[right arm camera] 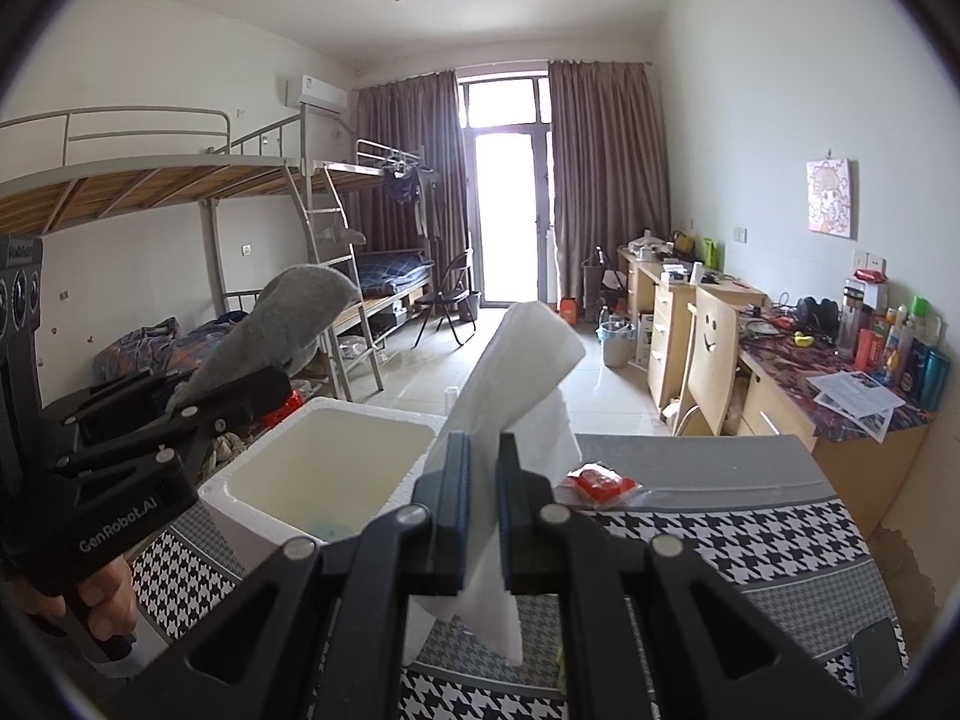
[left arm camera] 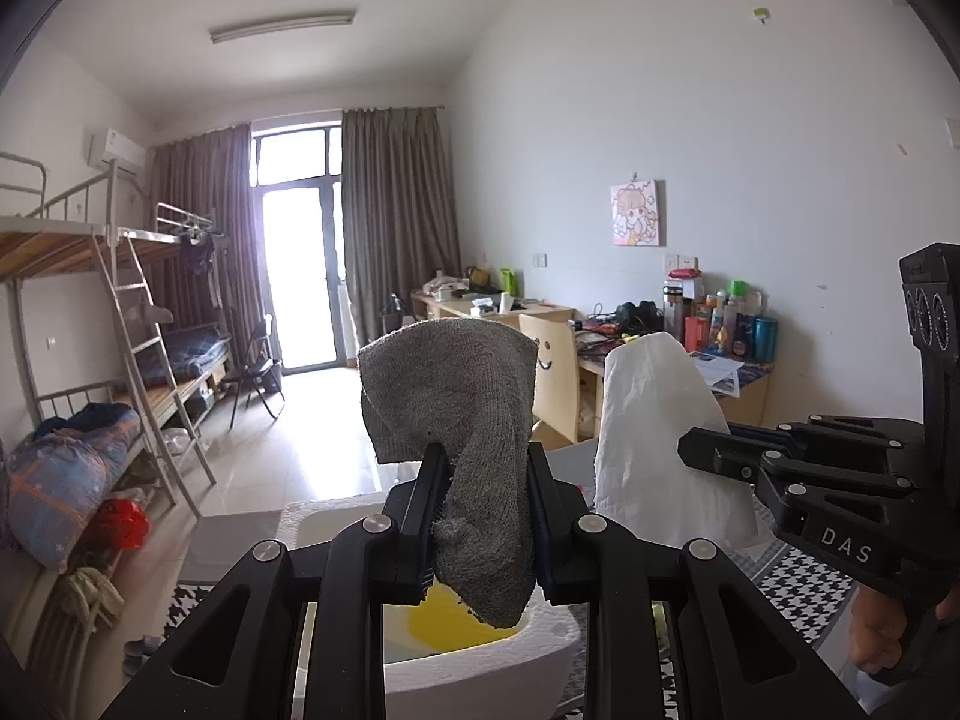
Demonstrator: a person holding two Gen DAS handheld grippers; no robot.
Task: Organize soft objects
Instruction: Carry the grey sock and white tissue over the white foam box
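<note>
Grey sock (left arm camera: 456, 420) sits clamped between the 2 black fingers of the left gripper (left arm camera: 483, 516), its upper part standing up above the jaws and its lower end dangling beneath them over the white foam box (left arm camera: 480, 666). A yellow patch (left arm camera: 450, 618) shows inside that box directly under the sock. In the right wrist view the same sock (right arm camera: 282, 330) juts up and to the right from the left gripper (right arm camera: 240, 387), whose handle is held by a hand (right arm camera: 90, 600) at the lower left.

White tissue (right arm camera: 510, 396) is pinched in the right gripper (right arm camera: 483, 510), whose jaws are closed tight on it; the sheet rises above the jaws and hangs below them, just right of the foam box (right arm camera: 252, 480). From the left wrist view, the tissue (left arm camera: 648, 432) stands beside the sock, held by the right gripper (left arm camera: 690, 450).

Both boxes and grippers are above a houndstooth-patterned cloth (right arm camera: 720, 540), where a red packet (right arm camera: 600, 480) lies near the tissue.
</note>
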